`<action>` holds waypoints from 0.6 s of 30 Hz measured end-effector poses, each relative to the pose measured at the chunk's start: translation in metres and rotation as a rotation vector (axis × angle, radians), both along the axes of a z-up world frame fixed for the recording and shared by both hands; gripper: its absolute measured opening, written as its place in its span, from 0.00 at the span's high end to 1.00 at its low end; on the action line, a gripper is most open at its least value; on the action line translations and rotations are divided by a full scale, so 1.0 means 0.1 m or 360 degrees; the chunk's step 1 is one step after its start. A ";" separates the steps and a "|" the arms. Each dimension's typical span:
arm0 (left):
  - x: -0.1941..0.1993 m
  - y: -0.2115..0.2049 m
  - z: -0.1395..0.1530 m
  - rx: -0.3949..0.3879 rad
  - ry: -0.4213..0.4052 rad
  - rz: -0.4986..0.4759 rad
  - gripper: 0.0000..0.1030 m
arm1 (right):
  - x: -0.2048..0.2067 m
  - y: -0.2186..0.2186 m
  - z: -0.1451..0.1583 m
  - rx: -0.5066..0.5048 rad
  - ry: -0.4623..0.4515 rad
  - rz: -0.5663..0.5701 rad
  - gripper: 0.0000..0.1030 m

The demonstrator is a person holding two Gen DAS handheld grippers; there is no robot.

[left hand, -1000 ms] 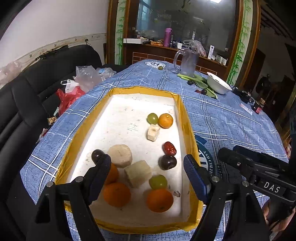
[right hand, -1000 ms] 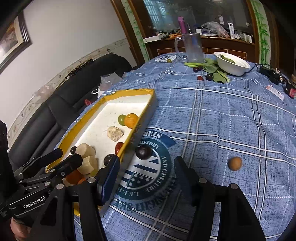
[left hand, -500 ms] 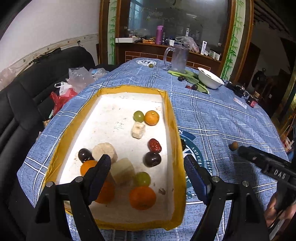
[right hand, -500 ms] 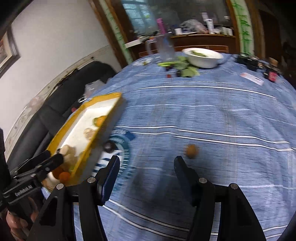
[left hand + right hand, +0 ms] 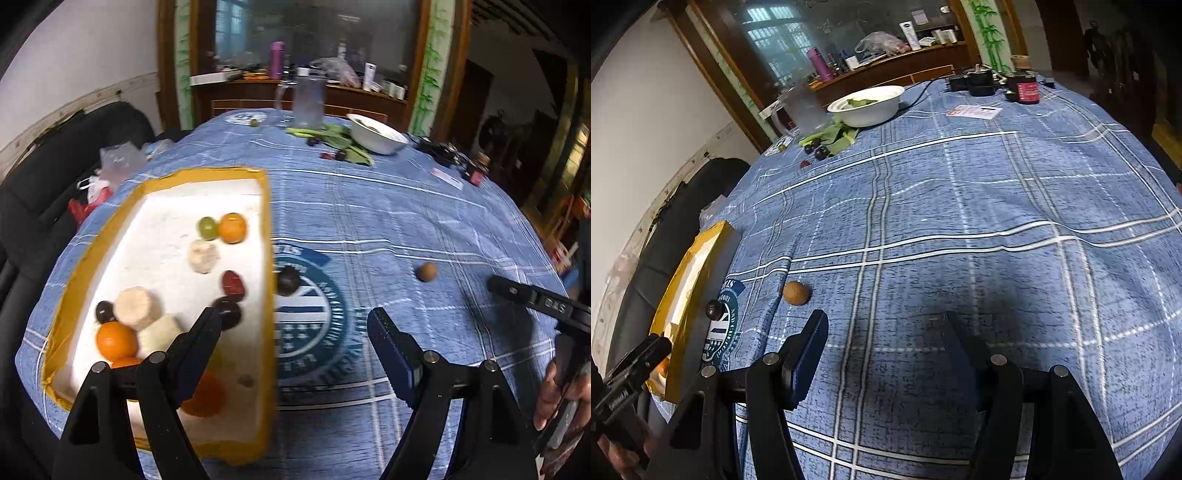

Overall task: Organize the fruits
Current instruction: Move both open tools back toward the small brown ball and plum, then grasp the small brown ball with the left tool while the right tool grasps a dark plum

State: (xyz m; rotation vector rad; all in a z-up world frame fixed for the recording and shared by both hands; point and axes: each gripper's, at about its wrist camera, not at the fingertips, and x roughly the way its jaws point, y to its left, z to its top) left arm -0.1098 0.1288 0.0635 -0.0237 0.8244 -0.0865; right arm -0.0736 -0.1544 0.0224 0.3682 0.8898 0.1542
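Note:
A white foam tray with a yellow rim (image 5: 266, 206) lies on the blue checked tablecloth and holds oranges (image 5: 232, 227), green grapes, dark plums, a red date and pale fruit chunks. A dark plum (image 5: 287, 281) sits on the cloth just outside the tray's right wall; it also shows in the right wrist view (image 5: 714, 309). A small brown fruit (image 5: 427, 271) lies further right, and in the right wrist view (image 5: 796, 292) it sits just ahead of the left finger. My left gripper (image 5: 295, 343) is open and empty above the tray's right edge. My right gripper (image 5: 882, 354) is open and empty over bare cloth.
At the far end stand a white bowl (image 5: 866, 105), a clear jug (image 5: 306, 101), green leaves with dark fruits (image 5: 818, 149), a card and small dark items (image 5: 1021, 88). A black sofa with plastic bags (image 5: 118, 162) lies left of the table.
My left gripper has swung right, from over the tray to its right edge. My right gripper has swung right too, away from the tray and toward the brown fruit. Both stay open.

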 end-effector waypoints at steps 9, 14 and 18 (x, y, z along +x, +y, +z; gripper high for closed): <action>0.05 -0.05 -0.05 0.0009 0.0043 -0.0011 0.22 | 0.37 0.65 -0.09 -0.0181 0.0061 0.0278 0.34; 0.08 0.05 -0.04 -0.0117 0.0069 -0.0040 0.22 | 0.50 0.93 -0.10 -0.0346 0.0031 0.0344 0.34; 0.08 0.25 -0.01 -0.0183 0.0043 0.0028 0.22 | 0.44 1.09 0.04 -0.0401 -0.0077 0.0364 0.34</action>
